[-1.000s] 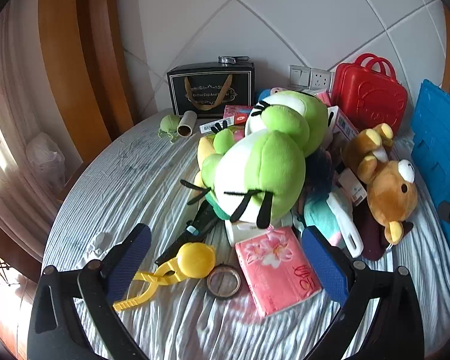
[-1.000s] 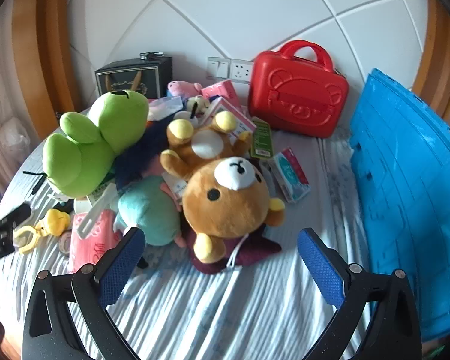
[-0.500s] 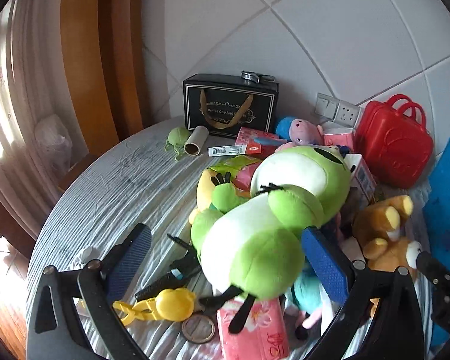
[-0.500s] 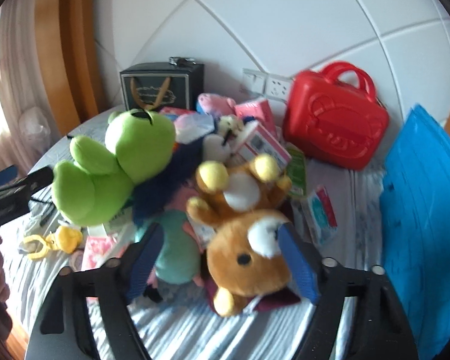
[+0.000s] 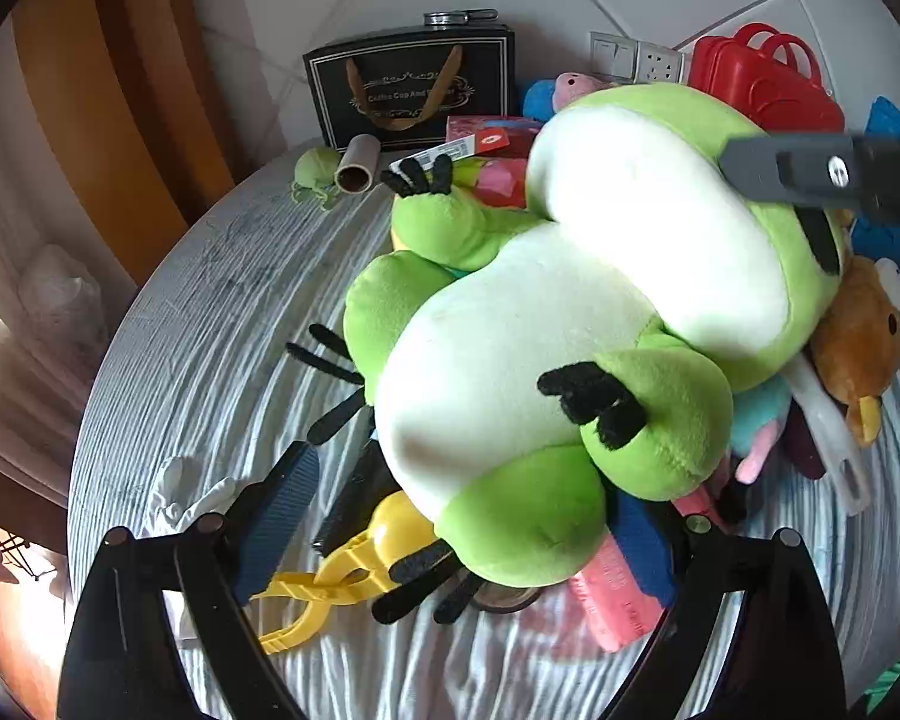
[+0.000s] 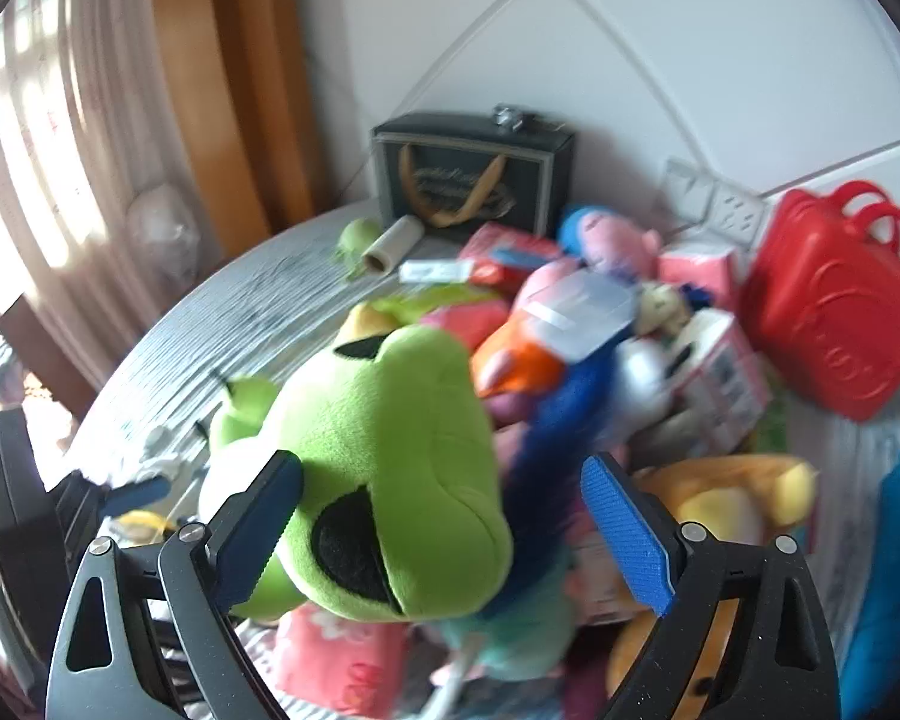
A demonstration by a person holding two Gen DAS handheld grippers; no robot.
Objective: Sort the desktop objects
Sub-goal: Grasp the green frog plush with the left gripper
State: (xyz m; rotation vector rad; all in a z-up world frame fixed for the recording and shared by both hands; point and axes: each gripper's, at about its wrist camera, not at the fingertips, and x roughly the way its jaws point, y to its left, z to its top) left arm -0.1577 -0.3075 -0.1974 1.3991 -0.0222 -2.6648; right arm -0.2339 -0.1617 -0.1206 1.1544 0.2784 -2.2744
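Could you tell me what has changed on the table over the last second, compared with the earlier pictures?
Both grippers have closed in on the green frog plush. The left gripper now straddles its lower body, jaws closing; the right gripper, jaws opening, has swung from the brown bear to the frog's head. Neither visibly clamps it. The black gift bag, red case and yellow clip lie as before.

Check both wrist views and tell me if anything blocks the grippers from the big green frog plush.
Nothing visible does. The frog plush lies on top of the pile, its lower body between the left gripper fingers, its head between the right gripper fingers.
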